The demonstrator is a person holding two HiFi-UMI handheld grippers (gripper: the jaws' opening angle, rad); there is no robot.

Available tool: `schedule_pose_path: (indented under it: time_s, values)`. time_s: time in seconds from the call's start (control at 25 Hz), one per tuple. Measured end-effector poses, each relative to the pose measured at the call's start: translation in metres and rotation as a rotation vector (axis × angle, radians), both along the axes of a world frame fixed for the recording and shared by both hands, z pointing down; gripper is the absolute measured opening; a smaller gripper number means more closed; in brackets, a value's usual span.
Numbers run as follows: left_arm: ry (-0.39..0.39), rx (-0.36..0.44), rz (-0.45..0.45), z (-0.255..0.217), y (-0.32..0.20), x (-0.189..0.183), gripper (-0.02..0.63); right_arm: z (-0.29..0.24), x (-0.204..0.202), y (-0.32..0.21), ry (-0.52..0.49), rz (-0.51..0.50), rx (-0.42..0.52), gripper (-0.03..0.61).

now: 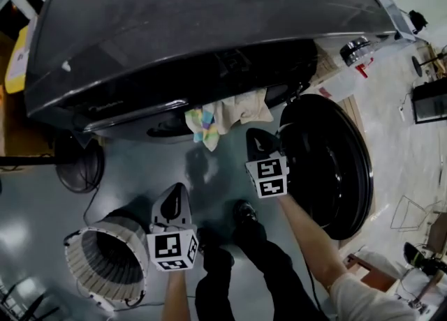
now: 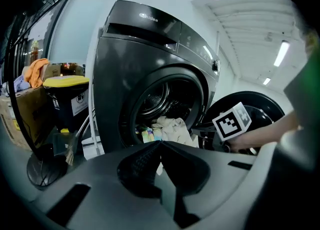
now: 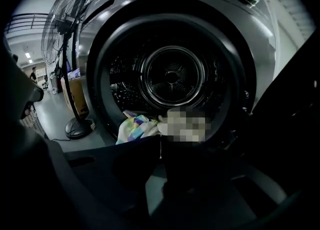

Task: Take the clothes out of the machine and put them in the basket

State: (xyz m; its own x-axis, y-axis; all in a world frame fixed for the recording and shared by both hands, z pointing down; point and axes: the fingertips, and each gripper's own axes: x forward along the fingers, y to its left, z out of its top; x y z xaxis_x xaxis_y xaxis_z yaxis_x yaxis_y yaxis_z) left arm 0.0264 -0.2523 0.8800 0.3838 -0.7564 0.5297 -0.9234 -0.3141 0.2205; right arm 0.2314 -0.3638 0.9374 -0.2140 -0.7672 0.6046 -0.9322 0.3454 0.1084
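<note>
You are holding the left gripper [image 1: 176, 191] and the right gripper [image 1: 253, 136] closed and empty, facing the clothes [image 1: 225, 117] draped over the washing machine [image 1: 209, 19] opening's lower edge.

The left gripper [image 1: 179, 188], a grey two-jaw tool with a black-and-white marker cube, has its jaws pressed together with nothing between them. The right gripper [image 1: 253, 133] (same build) is also closed and empty. Both point forward and somewhat downward, carried on bare forearms [image 1: 307, 241].
</note>
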Motion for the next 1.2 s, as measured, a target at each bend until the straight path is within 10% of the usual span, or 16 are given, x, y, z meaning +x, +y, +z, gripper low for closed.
schedule_pose_path:
  time_s: [0.44, 0.52, 0.68, 1.2]
  values:
    - [-0.003, 0.091, 0.026, 0.037, -0.057, 0.004, 0.018, 0.046, 0.013, -0.091, -0.042, 0.079, 0.066, 0.038]
    - [0.006, 0.114, 0.035, 0.041, -0.065, 0.007, 0.018, 0.053, 0.014, -0.106, -0.089, 0.101, 0.076, 0.238]
    - [0.019, 0.136, 0.069, 0.053, -0.073, 0.015, 0.018, 0.07, 0.018, -0.126, -0.092, 0.144, 0.106, 0.404]
    - [0.071, 0.156, 0.091, 0.081, -0.085, 0.018, 0.018, 0.117, 0.022, -0.131, -0.118, 0.233, 0.081, 0.442]
